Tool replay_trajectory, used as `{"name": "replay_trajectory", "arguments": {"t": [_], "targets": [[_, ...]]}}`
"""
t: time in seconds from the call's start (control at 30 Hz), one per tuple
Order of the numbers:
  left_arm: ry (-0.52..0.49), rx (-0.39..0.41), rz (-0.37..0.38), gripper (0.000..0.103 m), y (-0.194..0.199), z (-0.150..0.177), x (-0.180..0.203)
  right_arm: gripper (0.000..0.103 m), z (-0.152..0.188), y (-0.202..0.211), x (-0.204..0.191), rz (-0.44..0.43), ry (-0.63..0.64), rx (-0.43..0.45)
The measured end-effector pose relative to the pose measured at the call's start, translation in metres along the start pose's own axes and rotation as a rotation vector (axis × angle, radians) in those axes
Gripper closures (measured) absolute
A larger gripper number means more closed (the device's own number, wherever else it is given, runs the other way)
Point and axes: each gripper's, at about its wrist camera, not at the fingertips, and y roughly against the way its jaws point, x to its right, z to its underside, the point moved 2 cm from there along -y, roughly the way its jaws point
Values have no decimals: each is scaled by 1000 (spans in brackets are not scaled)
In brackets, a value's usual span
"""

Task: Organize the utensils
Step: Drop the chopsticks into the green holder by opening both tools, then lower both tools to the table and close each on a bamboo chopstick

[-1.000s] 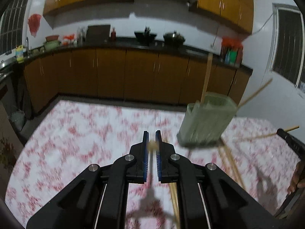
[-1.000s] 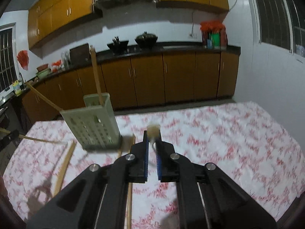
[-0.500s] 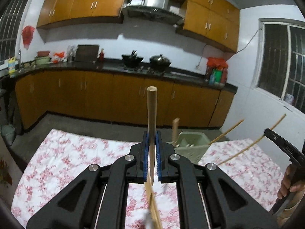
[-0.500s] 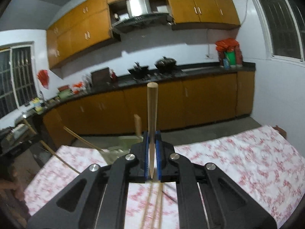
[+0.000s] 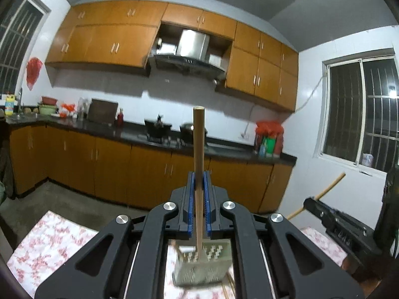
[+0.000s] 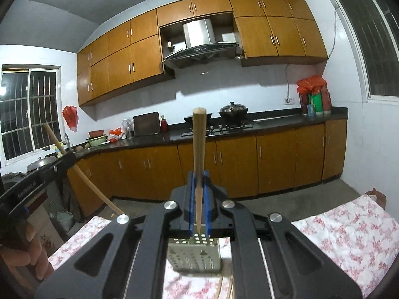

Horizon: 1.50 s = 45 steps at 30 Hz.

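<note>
Chopsticks, wooden and round in section, are held one per claw: the left claw [image 5: 198, 194] is clamped on a chopstick [image 5: 198, 164] that stands upright between its blue pads, and the right claw [image 6: 198, 194] is clamped in the same way on a second chopstick [image 6: 198, 159], which tapers toward its lower tip. Each stick hangs directly above the pale green perforated holder [image 5: 202, 264], a square-sided basket with rows of drain holes standing on the counter under a red-and-white floral cloth [image 5: 49, 239]; in the left view the lower end appears to reach the holder's rim, while in the right view the tip ends just above the holder [image 6: 194, 254]. Likely faults are, first, a tip catching the rim or a wall perforation and tipping the light holder; second, the two sticks or claws colliding, since both converge on one opening; third, a smooth round stick pivoting between the pads if it is released unevenly. More chopsticks [image 6: 224, 286] lie loose on the cloth beside the holder's base, so the task appears unfinished.
</note>
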Motion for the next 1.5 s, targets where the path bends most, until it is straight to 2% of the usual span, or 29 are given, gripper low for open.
{"name": "replay_trajectory", "arguments": {"t": [0.13, 0.37, 0.53, 0.57, 0.63, 0.67, 0.9, 1.03, 1.13, 1.2, 1.23, 1.33, 1.4, 1.5], "targets": [[-29, 18, -22, 96, -20, 13, 6, 95, 8, -23, 4, 8, -2, -38], [-12, -84, -23, 95, -63, 56, 6, 95, 32, -59, 9, 15, -7, -137], [9, -163, -16, 95, -74, 70, -1, 94, 45, -70, 5, 10, 0, -182], [9, -167, -16, 93, -73, 71, -2, 92, 46, -69, 5, 11, 1, -178], [10, -164, -22, 77, -70, 68, -4, 88, 45, -66, 4, 9, 2, -173], [13, -156, -27, 63, -66, 66, -5, 84, 44, -63, 4, 7, -1, -165], [67, -100, -6, 56, -39, 46, -14, 75, 29, -27, 15, 34, -13, -90], [110, -46, -2, 50, -7, 36, -28, 70, 34, -3, 40, 111, -44, -72], [122, -36, -63, 46, 19, 41, -47, 70, 57, -1, 69, 184, -81, -140], [111, -63, -124, 44, 27, 54, -59, 70, 81, -9, 87, 218, -106, -219], [103, -90, -156, 44, 29, 63, -65, 70, 100, -16, 97, 234, -127, -289], [82, -224, -231, 44, 23, 101, -83, 74, 155, -37, 109, 220, -165, -474], [71, -340, -258, 45, 16, 129, -94, 81, 184, -43, 106, 185, -176, -552], [66, -461, -267, 48, 12, 165, -105, 82, 224, -47, 89, 129, -152, -639]]}}
